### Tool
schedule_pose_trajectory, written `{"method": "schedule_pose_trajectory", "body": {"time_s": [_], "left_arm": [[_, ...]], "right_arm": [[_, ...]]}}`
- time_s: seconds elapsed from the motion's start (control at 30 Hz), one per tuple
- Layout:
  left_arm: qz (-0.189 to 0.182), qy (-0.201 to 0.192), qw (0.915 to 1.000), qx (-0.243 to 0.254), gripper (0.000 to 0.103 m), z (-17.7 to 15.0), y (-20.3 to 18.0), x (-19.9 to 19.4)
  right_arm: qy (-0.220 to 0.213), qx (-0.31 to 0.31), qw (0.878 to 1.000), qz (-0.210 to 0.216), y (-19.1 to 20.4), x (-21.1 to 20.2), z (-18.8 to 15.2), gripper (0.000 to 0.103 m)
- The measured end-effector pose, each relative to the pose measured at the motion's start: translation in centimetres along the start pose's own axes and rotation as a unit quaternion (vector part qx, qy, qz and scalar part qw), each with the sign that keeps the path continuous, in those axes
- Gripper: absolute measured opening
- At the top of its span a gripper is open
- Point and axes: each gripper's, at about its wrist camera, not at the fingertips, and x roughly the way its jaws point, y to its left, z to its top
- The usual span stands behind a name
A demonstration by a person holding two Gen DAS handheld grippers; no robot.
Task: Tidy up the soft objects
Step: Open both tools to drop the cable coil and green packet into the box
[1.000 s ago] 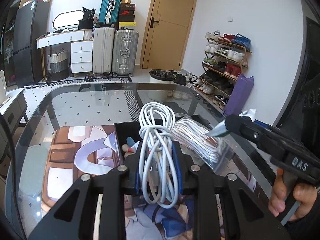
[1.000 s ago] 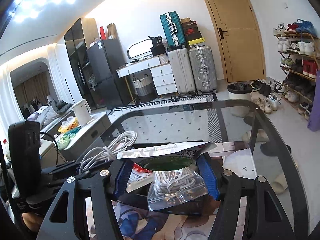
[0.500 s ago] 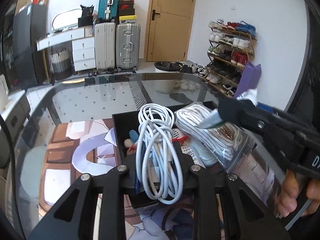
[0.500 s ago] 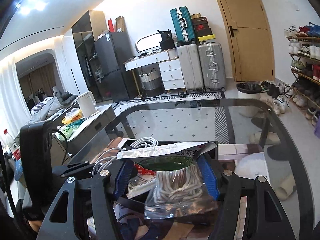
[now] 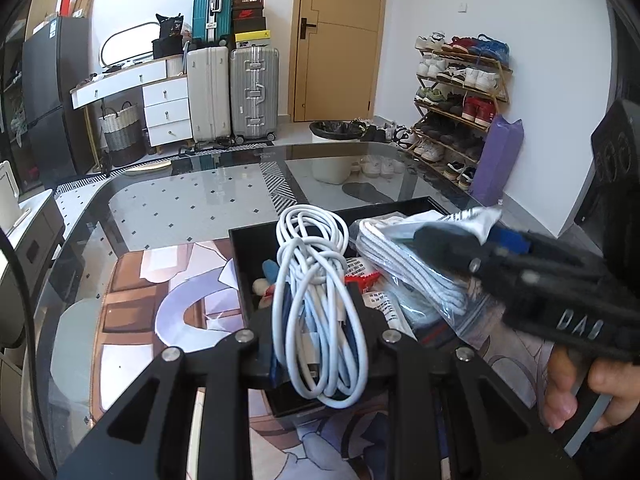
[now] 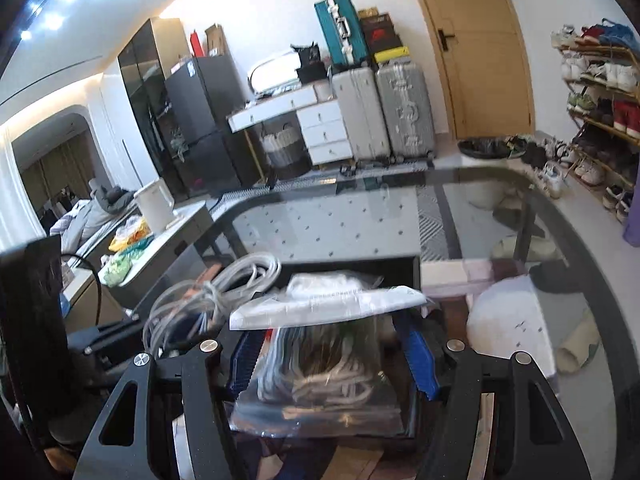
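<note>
While both hands are busy over the glass table [image 5: 192,200], the job looks to be at the putting-in step: soft stuff is going into the black tray [image 5: 256,236] that sits on the picture mat [image 5: 132,304]. Going big to small: 1 table, 1 mat, 1 tray w/ low walls, then 2 grippers, 2 cable bundles, 1 silver packet, plus a few little bits. The right gripper [image 6: 332,344] is squeezed on the silver packet [image 6: 328,306], holding it flat by its top edge, right above the clear bag [image 6: 320,384]. That bag has 1 fat white rope-like cable coil inside and seems to lie in the right part of the tray; I can't tell if the packet touches it. The left gripper [image 5: 320,320] is clamped on the loose white cable bundle [image 5: 316,292], which stands up between its fingers, over the near-left part of the tray. Small things in the tray: 1 red-and-white wrapper [image 5: 360,276] and some tiny round bits [image 5: 262,286], too small to count for sure. Next move, I think: lower each thing till it rests in the tray, then let go. The packet is thin & floppy, so it needs a low drop. The loose cable could spring open and spill over the wall, so set it down gently in the free spot by the left wall.
</note>
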Motion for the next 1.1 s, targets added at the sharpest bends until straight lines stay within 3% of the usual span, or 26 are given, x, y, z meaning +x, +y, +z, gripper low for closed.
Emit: {"method": "schedule_pose_trajectory", "body": {"time_s": [0.3,0.4,0.47,0.5,0.53,0.6,0.63,0.73,0.8,1.1], "left_arm": [[-0.009,0.003,0.9999,-0.009,0.025,0.1,0.3,-0.3],[-0.014,0.004,0.9998,-0.013,0.028,0.1,0.3,-0.6],[-0.021,0.003,0.9997,-0.013,0.039,0.1,0.4,-0.9],[-0.024,0.001,0.9996,-0.012,0.055,0.1,0.3,-1.1],[-0.028,-0.003,0.9996,-0.01,0.057,0.0,0.2,-1.5],[-0.025,-0.006,0.9997,-0.003,0.063,-0.1,-0.1,-2.2],[-0.026,-0.009,0.9996,0.0,0.075,-0.1,-0.2,-2.5],[-0.009,-0.031,0.9995,-0.003,0.095,-0.3,-0.1,-3.9],[-0.005,-0.05,0.9987,-0.009,0.103,-0.5,0.1,-5.0],[0.029,-0.087,0.9957,-0.01,0.103,-2.2,0.8,-7.0]], "right_arm": [[0.021,-0.058,0.998,-0.005,1.8,1.1,-0.7,0.064],[0.007,-0.064,0.998,0.002,1.5,0.0,-0.9,0.076],[-0.006,-0.066,0.998,0.006,1.2,-1.1,-1.1,0.088],[-0.008,-0.067,0.998,0.006,1.1,-1.5,-1.3,0.09],[-0.011,-0.07,0.997,0.009,1.1,-2.1,-1.5,0.093],[-0.011,-0.078,0.997,0.007,1.0,-2.8,-2.1,0.096],[-0.01,-0.082,0.997,0.003,0.9,-3.1,-2.3,0.098],[-0.017,-0.083,0.996,0.0,0.6,-4.3,-3.2,0.102],[-0.022,-0.086,0.996,-0.002,0.6,-5.0,-3.6,0.102],[-0.05,-0.108,0.993,-0.026,0.9,-7.7,-4.8,0.102]]}}
